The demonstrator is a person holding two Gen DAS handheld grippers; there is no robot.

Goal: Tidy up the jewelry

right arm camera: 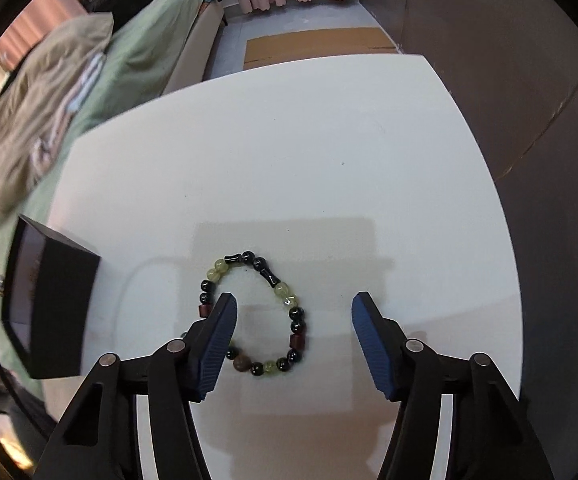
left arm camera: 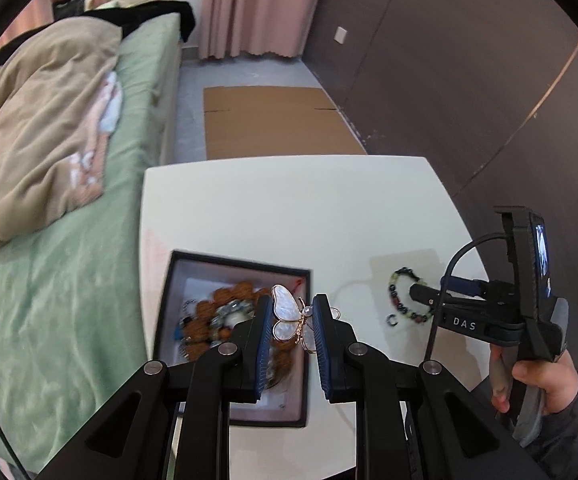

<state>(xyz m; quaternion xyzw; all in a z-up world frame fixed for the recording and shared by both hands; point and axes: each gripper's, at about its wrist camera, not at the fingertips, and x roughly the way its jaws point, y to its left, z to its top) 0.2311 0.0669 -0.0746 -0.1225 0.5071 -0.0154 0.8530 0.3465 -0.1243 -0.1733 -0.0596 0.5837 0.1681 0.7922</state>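
white table (left arm camera: 289,208) at centre | green-sheeted bed (left arm camera: 49,280) with tan blanket (left arm camera: 37,120) at 9 | pink curtain (left arm camera: 257,8) at 12 | flattened cardboard (left arm camera: 277,120) on grey floor (left arm camera: 193,80) | dark brown wall (left arm camera: 469,60) at 2

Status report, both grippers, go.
Left gripper shut on butterfly brooch, over jewelry box. Right gripper open, at beaded bracelet on table. Nothing blocking.
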